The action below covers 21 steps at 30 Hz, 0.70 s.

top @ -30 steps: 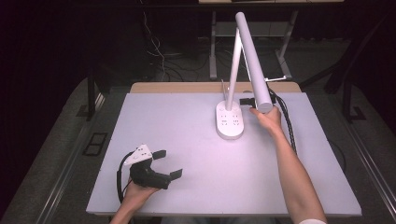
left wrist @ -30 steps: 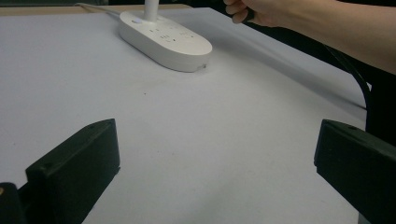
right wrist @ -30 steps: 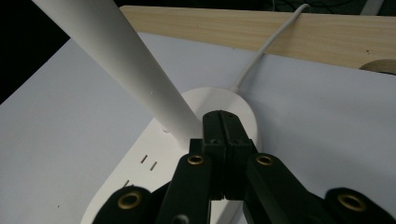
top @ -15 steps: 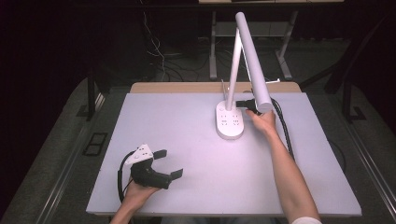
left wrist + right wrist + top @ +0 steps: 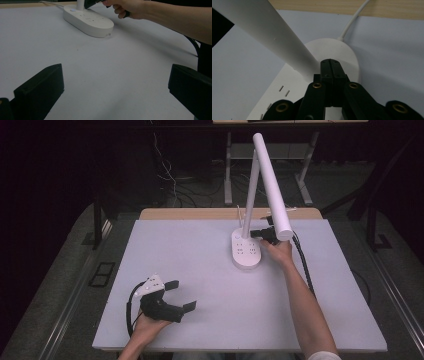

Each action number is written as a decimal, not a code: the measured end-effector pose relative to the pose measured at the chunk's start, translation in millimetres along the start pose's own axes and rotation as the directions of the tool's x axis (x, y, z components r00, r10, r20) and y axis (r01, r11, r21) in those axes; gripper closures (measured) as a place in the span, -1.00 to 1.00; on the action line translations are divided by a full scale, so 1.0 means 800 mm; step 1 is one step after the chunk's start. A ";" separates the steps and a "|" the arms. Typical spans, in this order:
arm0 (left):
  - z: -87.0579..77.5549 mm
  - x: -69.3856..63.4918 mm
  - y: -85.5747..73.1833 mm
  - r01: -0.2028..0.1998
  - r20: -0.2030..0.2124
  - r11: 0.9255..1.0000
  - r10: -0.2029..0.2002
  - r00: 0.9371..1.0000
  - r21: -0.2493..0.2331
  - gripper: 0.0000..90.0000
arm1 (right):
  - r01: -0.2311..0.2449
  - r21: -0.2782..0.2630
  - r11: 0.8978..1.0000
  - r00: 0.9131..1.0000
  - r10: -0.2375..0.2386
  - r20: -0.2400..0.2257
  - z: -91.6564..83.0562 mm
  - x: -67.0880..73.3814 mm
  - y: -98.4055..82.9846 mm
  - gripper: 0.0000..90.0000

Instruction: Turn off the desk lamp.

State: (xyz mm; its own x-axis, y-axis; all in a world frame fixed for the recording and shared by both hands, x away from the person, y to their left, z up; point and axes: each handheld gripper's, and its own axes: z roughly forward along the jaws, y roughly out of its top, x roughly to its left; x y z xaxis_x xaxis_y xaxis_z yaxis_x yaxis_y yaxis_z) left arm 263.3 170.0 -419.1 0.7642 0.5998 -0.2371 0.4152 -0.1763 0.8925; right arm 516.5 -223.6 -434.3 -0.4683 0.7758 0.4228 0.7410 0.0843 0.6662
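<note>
A white desk lamp stands at the back right of the table on an oval base (image 5: 246,254) with socket slots, and its long head (image 5: 272,187) reaches out over my right hand. My right gripper (image 5: 254,233) is shut with nothing between its jaws. In the right gripper view its tips (image 5: 330,65) sit just above the base (image 5: 348,53), right beside the foot of the lamp post (image 5: 277,40). My left gripper (image 5: 184,295) rests open on the table at the front left, with bare table between its jaws (image 5: 115,87). The left gripper view looks toward the base (image 5: 87,21).
The white table mat (image 5: 200,270) lies on a wooden table whose edge (image 5: 200,213) shows at the back. A white cable (image 5: 354,20) runs from the lamp base toward that edge. My right gripper's black cable (image 5: 302,265) trails along the right forearm. Dark floor and desk legs surround the table.
My right hand has shifted a little to the left, bringing the shut gripper closer to the lamp post. The left gripper has stayed where it was.
</note>
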 end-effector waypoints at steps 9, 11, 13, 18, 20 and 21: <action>-0.001 0.003 0.000 0.002 -0.003 1.000 -0.002 1.000 -0.004 -1.00 | 0.022 0.000 1.000 0.999 -0.022 0.034 0.001 0.006 0.000 1.00; 0.000 0.003 0.000 0.002 -0.003 1.000 -0.002 1.000 -0.002 -1.00 | 0.019 -0.010 1.000 0.999 -0.019 0.031 0.000 0.006 0.000 1.00; 0.000 0.002 0.000 -0.002 -0.001 1.000 0.002 1.000 0.003 -1.00 | 0.018 -0.010 1.000 0.999 -0.018 0.034 0.001 0.006 0.000 1.00; 0.000 0.002 0.000 0.000 -0.003 1.000 0.000 1.000 0.001 -1.00 | 0.017 -0.003 1.000 0.999 -0.017 0.035 0.000 0.006 0.000 1.00; -0.001 0.002 0.000 -0.002 -0.003 1.000 0.002 1.000 0.000 -1.00 | 0.020 -0.001 1.000 0.999 -0.020 0.035 0.000 0.006 0.000 1.00; -0.001 0.001 0.000 -0.004 -0.003 1.000 0.004 1.000 0.000 -1.00 | 0.025 -0.001 1.000 0.999 -0.025 0.036 0.000 0.006 0.000 1.00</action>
State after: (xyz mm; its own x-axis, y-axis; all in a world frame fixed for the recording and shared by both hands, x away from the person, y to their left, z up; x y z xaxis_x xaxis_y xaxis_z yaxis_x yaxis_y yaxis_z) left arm 263.7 171.4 -418.9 0.7644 0.6016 -0.2319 0.4120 -0.1791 0.8934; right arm 514.3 -220.0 -432.0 -0.4690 0.7956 0.3834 0.7286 0.1033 0.6771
